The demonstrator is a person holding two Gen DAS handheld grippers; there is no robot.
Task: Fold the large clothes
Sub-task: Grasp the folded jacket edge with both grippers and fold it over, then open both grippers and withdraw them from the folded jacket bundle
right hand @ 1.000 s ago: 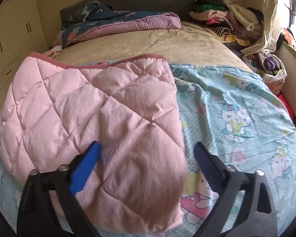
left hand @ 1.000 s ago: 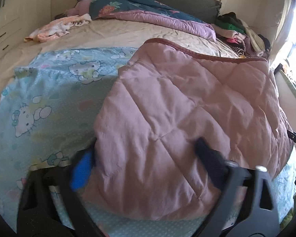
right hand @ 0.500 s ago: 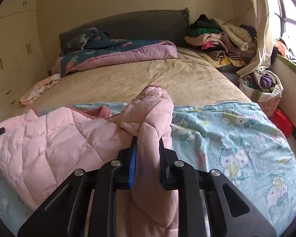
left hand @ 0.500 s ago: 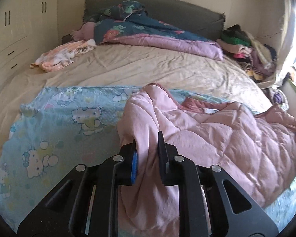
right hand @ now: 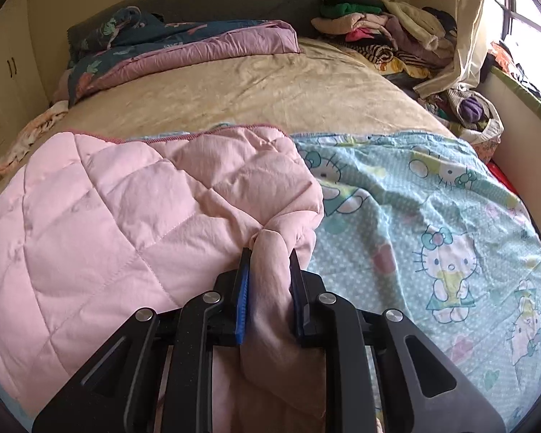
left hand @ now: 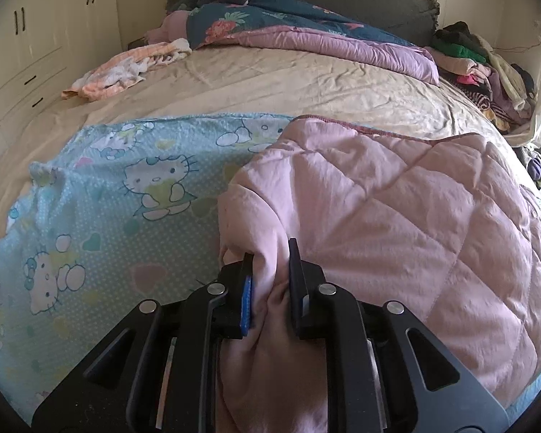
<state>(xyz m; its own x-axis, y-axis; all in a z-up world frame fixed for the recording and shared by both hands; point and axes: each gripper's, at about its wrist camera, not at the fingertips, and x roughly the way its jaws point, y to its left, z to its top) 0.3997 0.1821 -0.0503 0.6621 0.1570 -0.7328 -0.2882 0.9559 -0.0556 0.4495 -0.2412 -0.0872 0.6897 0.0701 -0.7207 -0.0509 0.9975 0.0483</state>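
A pink quilted garment [left hand: 396, 216] lies on a light blue Hello Kitty sheet [left hand: 126, 198] spread on the bed. My left gripper [left hand: 270, 256] is shut on the garment's near left edge, with bunched pink fabric between the fingers. In the right wrist view the same pink garment [right hand: 126, 216] fills the left half, and my right gripper [right hand: 268, 256] is shut on its near right edge. The garment's far edge has a darker pink trim [right hand: 184, 135]. The fabric under the gripper bodies is hidden.
The beige bed [left hand: 288, 86] holds a dark floral and purple duvet [left hand: 306, 29] at the headboard, a striped cloth [left hand: 126, 68] at far left, and a pile of clothes [right hand: 378, 29] at far right. A basket of clothes [right hand: 476, 115] sits by the window wall. Cabinets [left hand: 29, 36] stand left.
One second ago both grippers were open over the flat garment. They closed on its near edge, lifted it half a second ago, and now it has come down and lies more spread out.
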